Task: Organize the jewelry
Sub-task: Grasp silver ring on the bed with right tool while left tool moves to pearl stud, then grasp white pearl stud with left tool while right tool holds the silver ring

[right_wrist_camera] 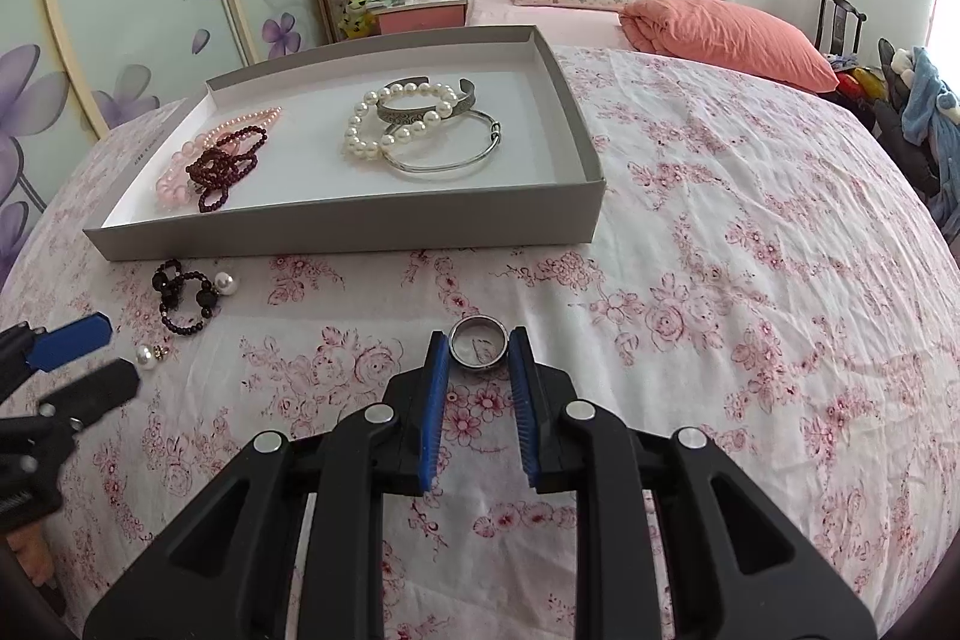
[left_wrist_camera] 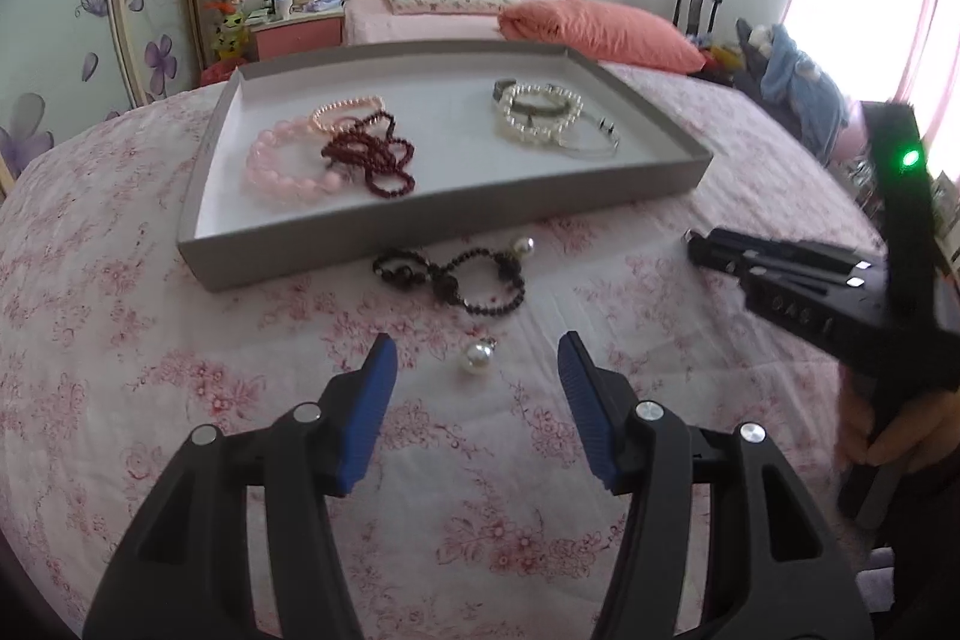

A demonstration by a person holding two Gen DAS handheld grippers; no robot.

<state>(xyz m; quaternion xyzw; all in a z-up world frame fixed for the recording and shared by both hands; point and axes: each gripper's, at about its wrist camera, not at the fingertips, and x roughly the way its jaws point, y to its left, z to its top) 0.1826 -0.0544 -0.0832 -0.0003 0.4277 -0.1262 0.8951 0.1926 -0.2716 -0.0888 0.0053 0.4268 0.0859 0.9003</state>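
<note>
Blue-padded fingers of the right gripper (right_wrist_camera: 479, 347) sit closest to the lens, nearly closed, clamping a silver ring (right_wrist_camera: 479, 342) between their tips just above the bed (right_wrist_camera: 750, 280). Off to the side, the left gripper (left_wrist_camera: 477, 361) hangs half open and empty, with one pearl earring (left_wrist_camera: 477, 357) lying on the sheet between its tips, untouched.

A second pearl earring (left_wrist_camera: 523, 245) rests next to a dark bead bracelet (left_wrist_camera: 456, 277) in front of the grey tray (left_wrist_camera: 444, 220). Inside the tray are six pieces in two groups: a pale pink bead bracelet (left_wrist_camera: 282, 166), a small pink pearl bracelet (left_wrist_camera: 345, 107) and a dark red bead string (left_wrist_camera: 372, 154) on one side; a white pearl bracelet (right_wrist_camera: 384, 118), an engraved metal cuff (right_wrist_camera: 414, 109) and a thin silver bangle (right_wrist_camera: 444, 148) on the other.

The bed wears a white sheet printed with pink flowers. Behind it stand a second bed (right_wrist_camera: 540, 10) with an orange quilt (right_wrist_camera: 726, 34), a pink nightstand (right_wrist_camera: 420, 17), and a wardrobe (right_wrist_camera: 120, 10) with purple flowers on its doors.
</note>
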